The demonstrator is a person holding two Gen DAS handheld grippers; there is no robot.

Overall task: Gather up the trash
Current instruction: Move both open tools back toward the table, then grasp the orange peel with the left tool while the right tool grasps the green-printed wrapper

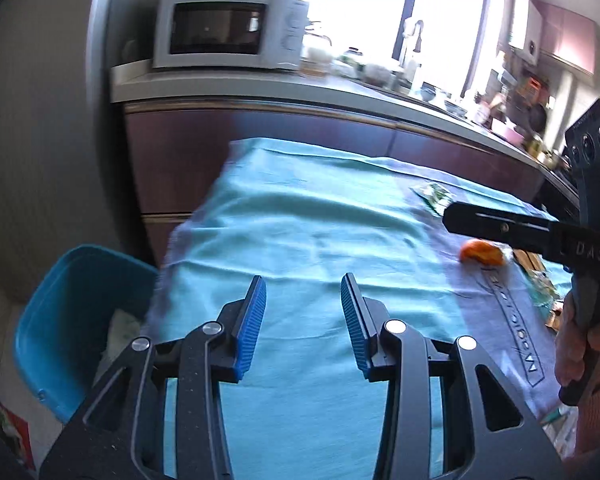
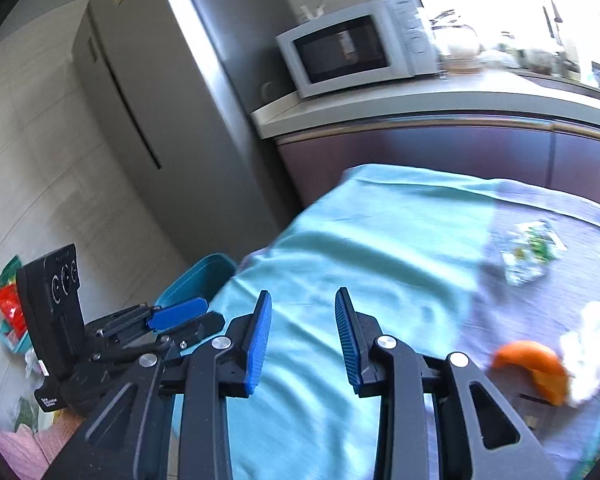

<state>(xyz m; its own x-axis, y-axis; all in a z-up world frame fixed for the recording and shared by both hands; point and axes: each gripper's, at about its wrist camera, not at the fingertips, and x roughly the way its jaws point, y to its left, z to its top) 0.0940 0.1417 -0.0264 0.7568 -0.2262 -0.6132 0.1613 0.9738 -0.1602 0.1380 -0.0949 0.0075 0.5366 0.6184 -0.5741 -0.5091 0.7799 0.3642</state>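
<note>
On the table's teal cloth (image 1: 300,220) lie a piece of orange peel (image 1: 482,253), a green-and-white wrapper (image 1: 434,194) and, in the right wrist view, a crumpled white tissue (image 2: 592,344) beside the peel (image 2: 536,368). A blue bin (image 1: 72,320) with something pale inside stands on the floor at the table's left end. My left gripper (image 1: 303,280) hovers over the cloth near that end, open, with nothing between its blue pads. My right gripper (image 2: 303,296) is open and empty too, above the cloth, left of the wrapper (image 2: 528,252) and peel.
A kitchen counter (image 1: 340,92) with a white microwave (image 1: 228,30) runs behind the table. A grey fridge (image 2: 160,100) stands to its left. Coloured packets (image 2: 8,304) lie on the floor. A hand (image 1: 580,344) holds the right gripper's handle.
</note>
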